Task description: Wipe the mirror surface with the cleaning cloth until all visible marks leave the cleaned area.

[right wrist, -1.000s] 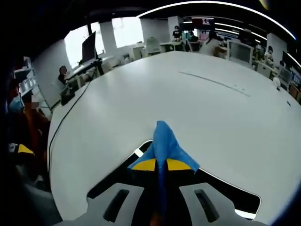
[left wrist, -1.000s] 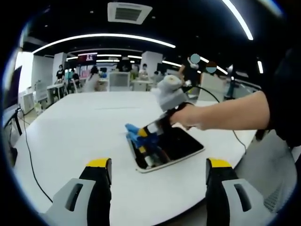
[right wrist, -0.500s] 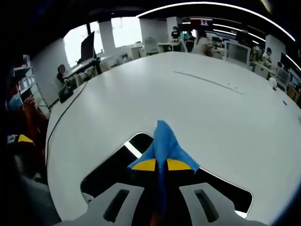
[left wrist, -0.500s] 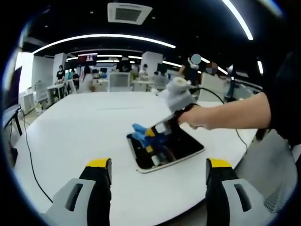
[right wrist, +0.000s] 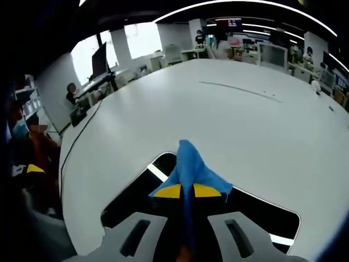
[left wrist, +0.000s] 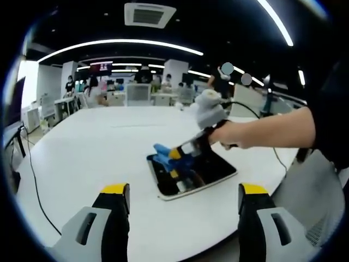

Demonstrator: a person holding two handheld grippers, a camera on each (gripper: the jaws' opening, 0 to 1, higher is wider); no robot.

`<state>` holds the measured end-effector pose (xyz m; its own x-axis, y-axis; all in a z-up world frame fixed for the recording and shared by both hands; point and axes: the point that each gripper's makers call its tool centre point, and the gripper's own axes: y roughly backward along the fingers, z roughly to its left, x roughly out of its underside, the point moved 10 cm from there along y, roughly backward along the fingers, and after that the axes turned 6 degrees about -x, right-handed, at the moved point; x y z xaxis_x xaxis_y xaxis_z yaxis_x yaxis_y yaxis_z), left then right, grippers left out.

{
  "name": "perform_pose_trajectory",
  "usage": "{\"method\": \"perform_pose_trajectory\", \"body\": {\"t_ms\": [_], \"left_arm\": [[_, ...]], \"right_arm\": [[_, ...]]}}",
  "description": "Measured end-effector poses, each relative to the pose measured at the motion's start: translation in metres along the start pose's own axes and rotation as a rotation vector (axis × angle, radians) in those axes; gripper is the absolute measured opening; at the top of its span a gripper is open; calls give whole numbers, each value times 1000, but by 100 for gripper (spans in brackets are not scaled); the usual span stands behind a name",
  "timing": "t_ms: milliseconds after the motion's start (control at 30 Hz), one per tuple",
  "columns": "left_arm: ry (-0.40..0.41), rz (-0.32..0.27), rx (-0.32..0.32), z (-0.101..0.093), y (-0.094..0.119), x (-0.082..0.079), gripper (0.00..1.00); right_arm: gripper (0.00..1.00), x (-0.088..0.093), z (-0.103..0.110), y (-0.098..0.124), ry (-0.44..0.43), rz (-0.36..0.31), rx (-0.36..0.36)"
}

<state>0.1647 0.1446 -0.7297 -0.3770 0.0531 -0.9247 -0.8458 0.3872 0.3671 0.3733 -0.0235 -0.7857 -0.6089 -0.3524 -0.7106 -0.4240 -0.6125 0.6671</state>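
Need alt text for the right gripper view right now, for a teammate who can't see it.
The right gripper is shut on a blue cleaning cloth, held over the dark mirror lying flat on a white table. A black cable runs along the table's left edge.

A dark, white-rimmed rectangular mirror [left wrist: 210,172] lies flat on the white table, with a blue cleaning cloth [right wrist: 190,169] bunched and pressed against its near-left part.

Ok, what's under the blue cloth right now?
The mirror, lying flat on the white table. The blue cloth, clamped in the right hand-held gripper, hides any marks beneath it.
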Motion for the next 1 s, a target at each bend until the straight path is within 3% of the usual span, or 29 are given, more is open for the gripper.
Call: {"method": "perform_pose_trajectory", "body": {"t_ms": [400,500,767,1000], "left_arm": [[4,-9,-1,0,1,-1,81],[4,-8,0,0,1,-1,81],[5,-4,1,-1,1,0,80],[4,6,3,-1,1,0,79]], "right_arm": [[0,16,21,12,61,2,-11],[0,12,21,11,149,45,2],[0,20,29,15,148,50,-13],[0,31,35,22,89,17,-45]]}}
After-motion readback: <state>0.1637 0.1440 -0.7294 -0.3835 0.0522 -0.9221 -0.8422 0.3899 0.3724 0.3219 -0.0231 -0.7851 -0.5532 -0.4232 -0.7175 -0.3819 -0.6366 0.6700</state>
